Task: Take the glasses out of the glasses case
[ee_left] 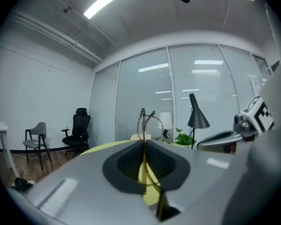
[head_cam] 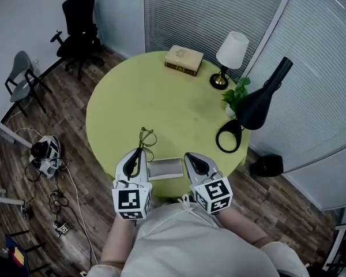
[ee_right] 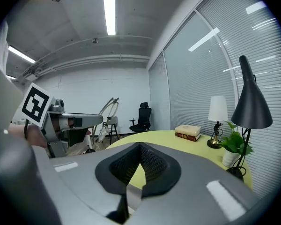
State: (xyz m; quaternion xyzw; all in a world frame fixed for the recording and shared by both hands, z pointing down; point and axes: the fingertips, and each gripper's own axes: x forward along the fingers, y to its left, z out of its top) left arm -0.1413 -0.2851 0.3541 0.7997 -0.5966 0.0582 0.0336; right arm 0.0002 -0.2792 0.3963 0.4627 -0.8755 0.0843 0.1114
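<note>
Glasses [head_cam: 146, 136] clamped in L tongs [ee_left: 143, 146], R tongs [ee_right: 139, 146] closed at 3 o'clock of case [head_cam: 165, 168].
Prob light, bendy wire: hold temple arm gently.

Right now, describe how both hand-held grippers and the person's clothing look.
The left hand-held gripper and right hand-held gripper match: smooth grey tapering shells with black ribbed pads inside, each carrying a white cube printed with black square markers. No cables show. The person wears a light, off-white long-sleeved top.
</note>
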